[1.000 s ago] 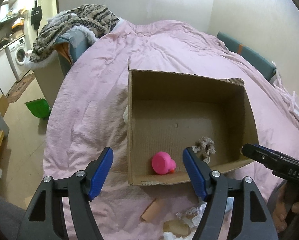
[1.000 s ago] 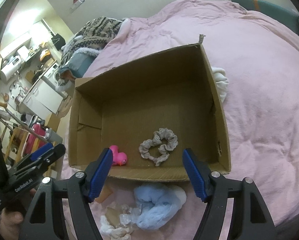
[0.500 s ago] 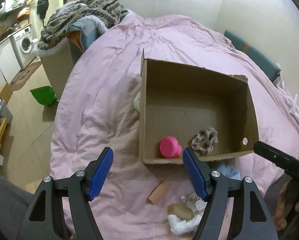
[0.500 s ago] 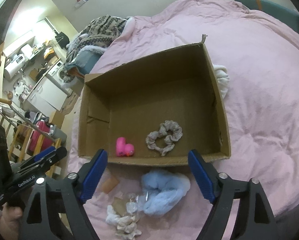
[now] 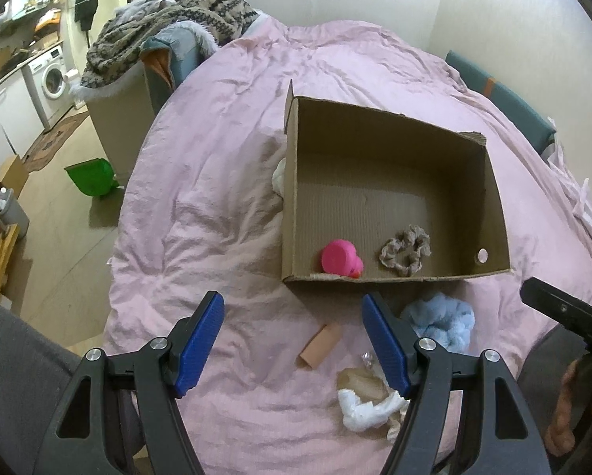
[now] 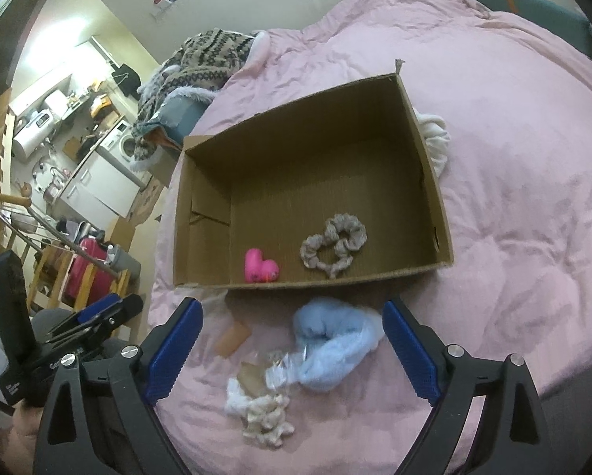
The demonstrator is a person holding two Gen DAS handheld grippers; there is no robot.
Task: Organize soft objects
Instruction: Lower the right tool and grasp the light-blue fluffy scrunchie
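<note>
An open cardboard box (image 5: 490, 182) (image 6: 434, 182) lies on a pink duvet. In it are a pink rubber duck (image 5: 340, 258) (image 6: 260, 265) and a grey scrunchie (image 5: 405, 251) (image 6: 333, 246). In front of the box lie a fluffy blue item (image 5: 442, 318) (image 6: 331, 342), a tan tube (image 5: 320, 345) (image 6: 232, 338) and a small pile of white and beige soft bits with clear wrap (image 5: 369, 403) (image 6: 262, 399). My left gripper (image 5: 292, 340) is open and empty above the tube. My right gripper (image 6: 292, 352) is open and empty above the blue item and the pile.
A white cloth (image 5: 279, 176) (image 6: 434, 138) lies beside the box's far side. A patterned blanket (image 5: 165, 27) is heaped over a chair at the bed's far left. On the floor to the left are a green bin (image 5: 92, 178), a washing machine (image 5: 50, 79) and a red case (image 6: 84, 273).
Both grippers have pulled back and up from the box. The loose items in front of the box have come into fuller view. The right gripper's fingers now stand wider apart.
</note>
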